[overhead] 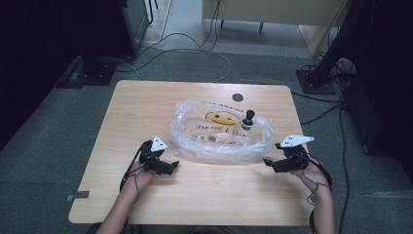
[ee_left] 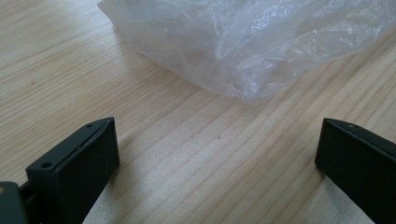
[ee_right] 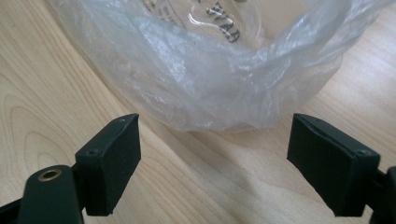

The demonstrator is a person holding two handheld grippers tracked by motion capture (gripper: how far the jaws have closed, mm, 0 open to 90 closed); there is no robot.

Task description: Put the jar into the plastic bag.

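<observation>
A clear plastic bag (overhead: 219,134) with a yellow smiley face and dark print lies crumpled in the middle of the wooden table (overhead: 146,105). A small bottle with a black pump top (overhead: 249,120) stands at the bag's right side. My left gripper (overhead: 171,165) rests low at the bag's near-left corner, jaws wide apart, with bare wood between them and the bag (ee_left: 243,42) just ahead. My right gripper (overhead: 267,162) sits at the bag's near-right corner, also open, and the bag's rolled rim (ee_right: 219,79) lies right in front of its jaws.
A round dark grommet (overhead: 237,97) sits in the table near its far edge. Cables run over the grey floor behind the table, beside black stand bases (overhead: 95,70) at both far corners. The near half of the table is bare wood.
</observation>
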